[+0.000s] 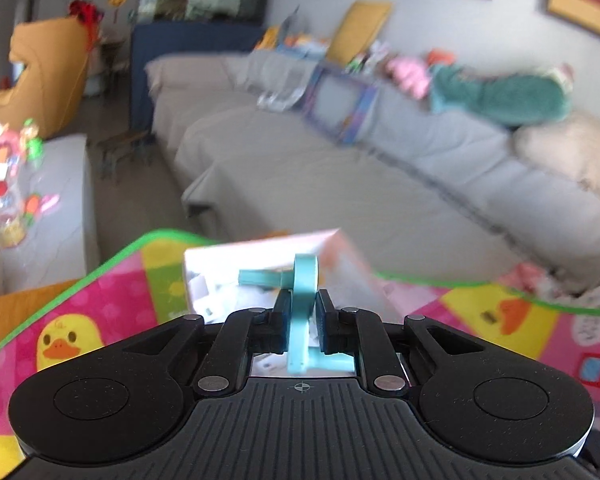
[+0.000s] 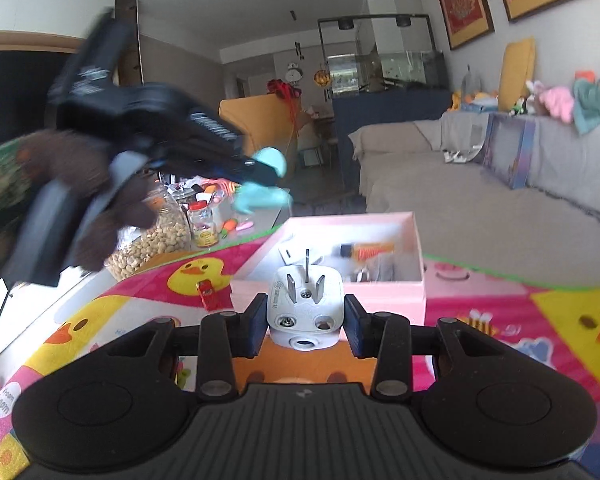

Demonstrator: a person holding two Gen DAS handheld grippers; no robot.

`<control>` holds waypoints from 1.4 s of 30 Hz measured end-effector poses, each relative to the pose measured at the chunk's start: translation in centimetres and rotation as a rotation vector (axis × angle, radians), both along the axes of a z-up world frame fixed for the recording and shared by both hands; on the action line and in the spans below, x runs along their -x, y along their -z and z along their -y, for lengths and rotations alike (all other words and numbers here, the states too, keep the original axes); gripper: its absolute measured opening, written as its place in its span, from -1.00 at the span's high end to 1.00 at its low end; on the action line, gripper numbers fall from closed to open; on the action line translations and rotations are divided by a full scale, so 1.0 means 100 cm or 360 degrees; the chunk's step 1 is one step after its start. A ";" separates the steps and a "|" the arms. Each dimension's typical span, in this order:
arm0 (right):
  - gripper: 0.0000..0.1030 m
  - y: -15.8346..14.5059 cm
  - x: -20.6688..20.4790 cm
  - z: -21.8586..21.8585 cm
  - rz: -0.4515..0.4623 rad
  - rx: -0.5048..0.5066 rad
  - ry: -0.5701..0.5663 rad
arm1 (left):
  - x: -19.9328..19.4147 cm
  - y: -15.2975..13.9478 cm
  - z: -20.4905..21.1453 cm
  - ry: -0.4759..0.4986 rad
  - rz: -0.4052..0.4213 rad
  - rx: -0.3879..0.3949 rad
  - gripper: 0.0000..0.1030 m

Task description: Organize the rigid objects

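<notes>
Both grippers loaded, both facing the pink box (image 2: 380, 236), open-topped, on the duck-print play mat (image 2: 540, 320).

Right gripper (image 2: 306, 320): jaws part-way in, clamped on the sides of a white three-pin plug (image 2: 306, 304). Plug's long axis runs along the fingers, pins pointing ahead and up toward the box. Near wall of the box sits just beyond the fingertips, opening straight ahead and a little lower. Box already holds small items, one orange-labelled; the rest too small to identify.

Left gripper (image 1: 302, 320): jaws nearly together, pinching a thin turquoise plastic piece (image 1: 304, 300) on edge, its flat ring standing upright between the pads, short arms sticking out to either side. In the right wrist view this gripper (image 2: 260, 174) hangs high, left of the box and beyond its far corner, a gloved hand (image 2: 84, 184) behind it.

Judgement: right hand is the nearer and better lined up; a short forward carry over the wall should place the plug. Left needs to travel across and down.
</notes>
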State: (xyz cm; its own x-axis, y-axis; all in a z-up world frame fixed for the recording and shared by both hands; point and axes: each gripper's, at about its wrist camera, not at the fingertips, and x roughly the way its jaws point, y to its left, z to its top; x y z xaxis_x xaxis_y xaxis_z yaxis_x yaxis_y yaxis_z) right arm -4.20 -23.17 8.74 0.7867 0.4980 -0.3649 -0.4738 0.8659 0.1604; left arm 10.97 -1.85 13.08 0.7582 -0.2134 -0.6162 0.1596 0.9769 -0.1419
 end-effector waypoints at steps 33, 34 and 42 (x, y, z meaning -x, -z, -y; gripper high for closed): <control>-0.25 0.010 -0.057 -0.012 0.0094 0.0018 -0.0005 | 0.134 0.062 -0.047 -0.0229 -0.0242 -0.0066 0.66; -0.25 0.019 -0.051 -0.014 0.0070 0.0047 -0.0035 | 0.134 0.066 -0.049 -0.0240 -0.0251 -0.0043 0.66; -0.25 0.055 -0.035 -0.038 -0.0007 0.0268 -0.0013 | 0.142 0.082 -0.056 -0.0247 -0.0259 0.0089 0.66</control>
State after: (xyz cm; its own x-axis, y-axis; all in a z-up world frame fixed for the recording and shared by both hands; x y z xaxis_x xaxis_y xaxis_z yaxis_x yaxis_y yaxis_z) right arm -0.72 -19.40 3.28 0.7810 0.4357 -0.4474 -0.4803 0.8769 0.0155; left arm -3.19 3.77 4.90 0.6760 -0.1394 -0.7236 -0.0213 0.9779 -0.2082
